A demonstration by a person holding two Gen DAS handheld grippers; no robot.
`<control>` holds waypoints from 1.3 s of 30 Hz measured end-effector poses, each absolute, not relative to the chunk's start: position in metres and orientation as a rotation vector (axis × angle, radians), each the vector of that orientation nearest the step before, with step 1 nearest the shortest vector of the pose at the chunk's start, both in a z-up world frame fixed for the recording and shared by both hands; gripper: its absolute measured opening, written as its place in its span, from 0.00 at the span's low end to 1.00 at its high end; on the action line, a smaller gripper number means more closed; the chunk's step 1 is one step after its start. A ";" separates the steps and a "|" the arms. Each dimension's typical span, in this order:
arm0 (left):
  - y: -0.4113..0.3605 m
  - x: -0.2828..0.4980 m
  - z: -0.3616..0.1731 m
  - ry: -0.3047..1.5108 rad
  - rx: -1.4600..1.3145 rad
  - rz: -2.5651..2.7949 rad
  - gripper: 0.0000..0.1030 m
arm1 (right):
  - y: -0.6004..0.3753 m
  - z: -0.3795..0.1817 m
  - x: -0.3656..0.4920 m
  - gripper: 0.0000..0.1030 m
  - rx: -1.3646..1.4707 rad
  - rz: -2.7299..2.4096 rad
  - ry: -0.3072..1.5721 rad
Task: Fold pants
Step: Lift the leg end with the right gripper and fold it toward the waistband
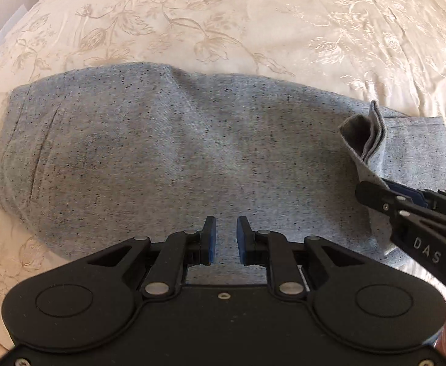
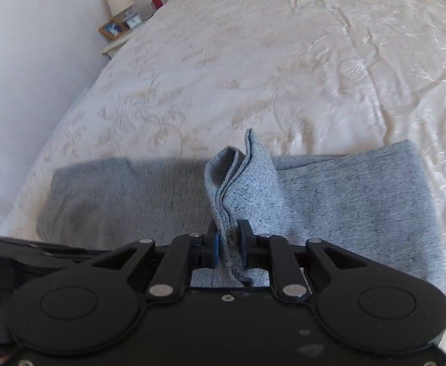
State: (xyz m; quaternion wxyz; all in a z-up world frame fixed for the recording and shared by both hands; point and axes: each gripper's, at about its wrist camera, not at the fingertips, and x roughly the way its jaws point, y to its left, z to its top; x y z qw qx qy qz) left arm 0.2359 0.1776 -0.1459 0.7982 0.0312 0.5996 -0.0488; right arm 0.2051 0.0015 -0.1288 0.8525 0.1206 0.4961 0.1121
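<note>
Bedspread [image 1: 223, 24]: cream, floral-embroidered, filled the upper part of both views.
Pants [image 1: 168, 152]: grey speckled, lay flat across the middle of the left wrist view, from left edge to right.
Left gripper [image 1: 226, 235]: bottom centre of its own view, blue pads apart, nothing between them, hovering over the pants.
Pant hem [image 1: 363, 140]: at the right, a folded edge stood raised off the flat cloth.
Right gripper [image 2: 229, 245]: bottom centre of its own view; hem between the pads, left pad touching, right pad's contact unclear.
</note>
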 end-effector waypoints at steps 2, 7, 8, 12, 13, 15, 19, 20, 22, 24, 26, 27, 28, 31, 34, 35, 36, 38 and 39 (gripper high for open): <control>0.182 0.236 -0.145 1.279 0.061 -0.108 0.24 | 0.018 -0.136 0.204 0.22 0.191 0.244 1.069; 0.169 0.242 -0.138 1.251 0.019 -0.155 0.24 | 0.009 -0.108 0.194 0.23 0.241 0.311 1.003; 0.163 0.243 -0.136 1.242 0.013 -0.170 0.24 | 0.002 -0.099 0.190 0.23 0.269 0.315 0.985; 0.130 0.253 -0.131 1.216 0.012 -0.242 0.24 | -0.038 -0.082 0.189 0.24 0.366 0.226 0.928; 0.121 0.256 -0.132 1.209 0.018 -0.255 0.24 | -0.054 -0.082 0.189 0.24 0.400 0.177 0.919; 0.103 0.264 -0.136 1.192 0.039 -0.276 0.24 | -0.082 -0.087 0.191 0.24 0.460 0.083 0.916; 0.077 0.288 -0.161 1.207 0.094 -0.252 0.24 | -0.132 -0.102 0.195 0.26 0.486 -0.075 0.946; 0.073 0.296 -0.172 1.225 0.111 -0.223 0.25 | -0.142 -0.105 0.197 0.26 0.482 -0.092 0.951; 0.072 0.311 -0.197 1.277 0.126 -0.190 0.27 | -0.154 -0.110 0.202 0.26 0.466 -0.110 0.966; 0.074 0.318 -0.203 1.281 0.102 -0.188 0.28 | -0.164 -0.114 0.209 0.26 0.454 -0.109 0.974; 0.074 0.319 -0.199 1.282 0.101 -0.183 0.28 | -0.169 -0.120 0.222 0.26 0.443 -0.104 0.982; 0.074 0.319 -0.197 1.281 0.107 -0.182 0.28 | -0.171 -0.122 0.228 0.26 0.441 -0.097 0.985; 0.074 0.317 -0.195 1.277 0.115 -0.177 0.30 | -0.174 -0.125 0.236 0.26 0.443 -0.086 0.989; 0.076 0.309 -0.185 1.266 0.132 -0.134 0.29 | -0.176 -0.139 0.254 0.26 0.443 -0.061 1.020; 0.076 0.293 -0.170 1.240 0.138 -0.099 0.28 | -0.177 -0.166 0.272 0.26 0.423 -0.072 1.119; 0.076 0.287 -0.166 1.233 0.139 -0.100 0.28 | -0.179 -0.175 0.275 0.26 0.419 -0.082 1.153; 0.075 0.280 -0.162 1.230 0.143 -0.101 0.28 | -0.181 -0.182 0.276 0.26 0.424 -0.086 1.177; 0.071 0.268 -0.156 1.227 0.147 -0.109 0.28 | -0.184 -0.184 0.271 0.25 0.446 -0.083 1.171; 0.070 0.262 -0.154 1.228 0.147 -0.113 0.28 | -0.185 -0.179 0.267 0.25 0.454 -0.078 1.151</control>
